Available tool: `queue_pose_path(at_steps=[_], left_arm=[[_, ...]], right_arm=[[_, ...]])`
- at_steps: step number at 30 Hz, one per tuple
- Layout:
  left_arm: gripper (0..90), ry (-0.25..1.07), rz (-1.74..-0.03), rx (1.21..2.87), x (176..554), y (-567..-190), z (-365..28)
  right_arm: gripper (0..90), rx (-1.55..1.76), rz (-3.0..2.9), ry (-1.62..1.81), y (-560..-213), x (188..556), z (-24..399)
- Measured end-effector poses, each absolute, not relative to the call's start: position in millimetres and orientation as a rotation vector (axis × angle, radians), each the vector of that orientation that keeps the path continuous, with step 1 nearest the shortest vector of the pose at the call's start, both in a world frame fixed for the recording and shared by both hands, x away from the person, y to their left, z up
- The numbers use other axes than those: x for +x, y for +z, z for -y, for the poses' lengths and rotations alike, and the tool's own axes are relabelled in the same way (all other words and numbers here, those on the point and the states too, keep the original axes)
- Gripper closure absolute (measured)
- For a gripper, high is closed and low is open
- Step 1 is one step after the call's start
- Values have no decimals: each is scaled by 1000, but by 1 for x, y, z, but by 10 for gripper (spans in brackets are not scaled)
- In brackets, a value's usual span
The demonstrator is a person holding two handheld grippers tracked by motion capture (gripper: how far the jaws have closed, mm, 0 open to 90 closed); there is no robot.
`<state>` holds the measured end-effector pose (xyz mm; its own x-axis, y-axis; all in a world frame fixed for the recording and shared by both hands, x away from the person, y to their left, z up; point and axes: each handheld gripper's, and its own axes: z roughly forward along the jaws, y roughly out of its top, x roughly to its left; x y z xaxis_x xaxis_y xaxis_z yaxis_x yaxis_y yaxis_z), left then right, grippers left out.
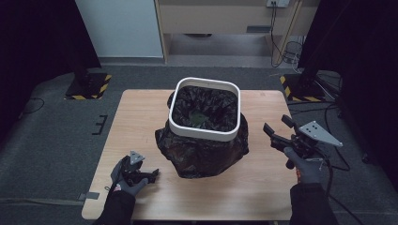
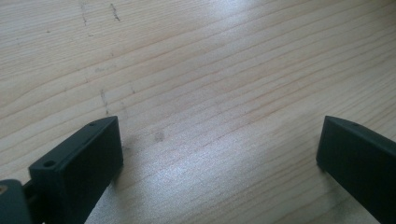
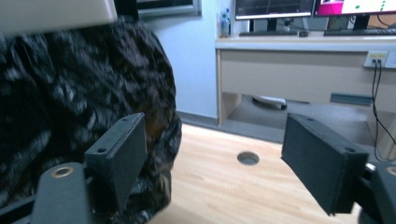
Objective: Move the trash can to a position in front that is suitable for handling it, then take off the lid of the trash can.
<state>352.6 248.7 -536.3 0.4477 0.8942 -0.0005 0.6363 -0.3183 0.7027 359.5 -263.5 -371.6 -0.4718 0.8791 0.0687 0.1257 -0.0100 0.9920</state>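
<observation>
Where it stands mid-table, white bin [image 1: 205,132], crinkled black liner [image 1: 202,152] overhanging

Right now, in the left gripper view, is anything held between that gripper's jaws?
No. The left gripper has its jaws spread wide over the bare wooden table, with nothing between them.

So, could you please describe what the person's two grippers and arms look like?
Both grippers, left gripper and right gripper, are black with two flat, blocky jaws and a grey three-cornered plate on top. The person wears grey gloves and dark sleeves; a cable trails from the right one.
</observation>
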Motion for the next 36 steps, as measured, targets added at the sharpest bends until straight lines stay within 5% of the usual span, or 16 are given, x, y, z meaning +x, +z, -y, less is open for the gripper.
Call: queue_pose_path(at_steps=[5,15,36], left_arm=[[0,521,-1273,2068,353,-536,-249],[0,520,-1271,2069,353,-536,-249],[0,520,-1268,2071,354,-536,-249]], right_arm=[[287,1024,-1632,1566,-362,362,263],[74,1144,-1648,1719,-345,371,264],[186,1018,-1728,1662,-308,376,231]])
